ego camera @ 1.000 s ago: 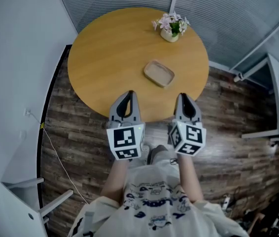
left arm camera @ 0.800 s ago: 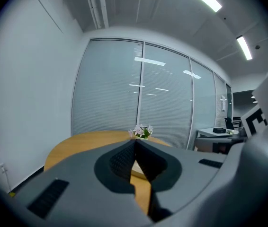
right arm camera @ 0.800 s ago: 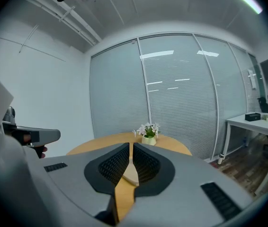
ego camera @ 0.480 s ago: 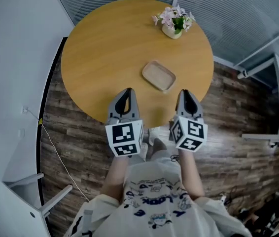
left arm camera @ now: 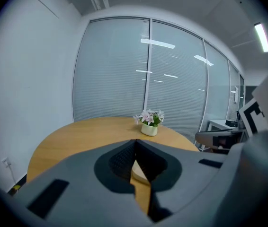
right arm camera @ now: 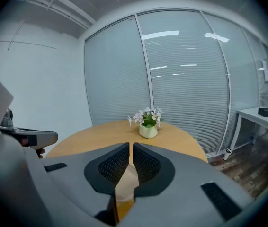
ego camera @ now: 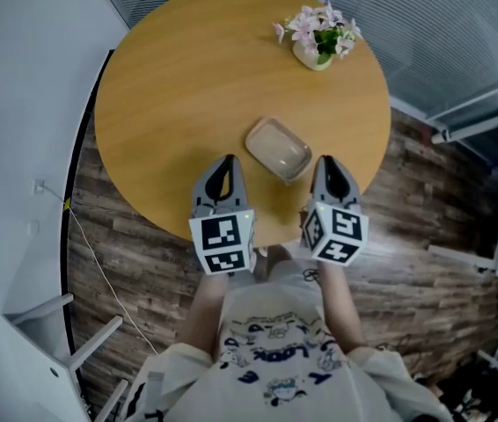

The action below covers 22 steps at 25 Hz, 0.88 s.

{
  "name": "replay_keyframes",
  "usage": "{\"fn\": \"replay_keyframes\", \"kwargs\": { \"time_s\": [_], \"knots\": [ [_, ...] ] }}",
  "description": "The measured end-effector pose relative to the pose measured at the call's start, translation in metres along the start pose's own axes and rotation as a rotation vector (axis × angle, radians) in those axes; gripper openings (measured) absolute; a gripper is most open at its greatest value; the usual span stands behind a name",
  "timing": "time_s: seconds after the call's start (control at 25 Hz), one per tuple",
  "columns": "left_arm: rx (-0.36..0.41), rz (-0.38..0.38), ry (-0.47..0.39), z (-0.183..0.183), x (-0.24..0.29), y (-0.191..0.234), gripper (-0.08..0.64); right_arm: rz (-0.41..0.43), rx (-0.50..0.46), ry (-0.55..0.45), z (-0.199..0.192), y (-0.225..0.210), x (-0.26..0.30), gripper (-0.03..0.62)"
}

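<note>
Round wooden table (ego camera: 187,77) on plank floor (ego camera: 135,280); beige tray (ego camera: 278,149) near front edge, flower pot (ego camera: 317,40) at far edge.
</note>
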State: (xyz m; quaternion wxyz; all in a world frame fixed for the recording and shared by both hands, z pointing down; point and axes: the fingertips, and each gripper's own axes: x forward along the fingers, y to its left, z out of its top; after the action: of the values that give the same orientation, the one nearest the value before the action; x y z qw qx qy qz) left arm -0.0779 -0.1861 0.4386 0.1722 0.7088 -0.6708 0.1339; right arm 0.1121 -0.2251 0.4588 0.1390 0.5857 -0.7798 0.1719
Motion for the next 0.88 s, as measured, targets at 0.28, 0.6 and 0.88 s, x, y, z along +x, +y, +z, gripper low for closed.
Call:
{"fn": "replay_keyframes", "kwargs": {
  "time_s": [0.28,0.6,0.88],
  "knots": [
    [-0.038,0.022,0.086,-0.021,0.04,0.002,0.003,0.018,-0.008,0.087,-0.017,-0.017,0.039,0.023],
    [-0.084,0.046,0.174,-0.05,0.07,0.007,0.003,0.045,-0.014,0.176,-0.046,-0.028,0.066,0.023],
    [-0.104,0.03,0.228,-0.068,0.087,0.003,0.005,0.057,-0.022,0.223,-0.064,-0.033,0.077,0.025]
  ]
}}
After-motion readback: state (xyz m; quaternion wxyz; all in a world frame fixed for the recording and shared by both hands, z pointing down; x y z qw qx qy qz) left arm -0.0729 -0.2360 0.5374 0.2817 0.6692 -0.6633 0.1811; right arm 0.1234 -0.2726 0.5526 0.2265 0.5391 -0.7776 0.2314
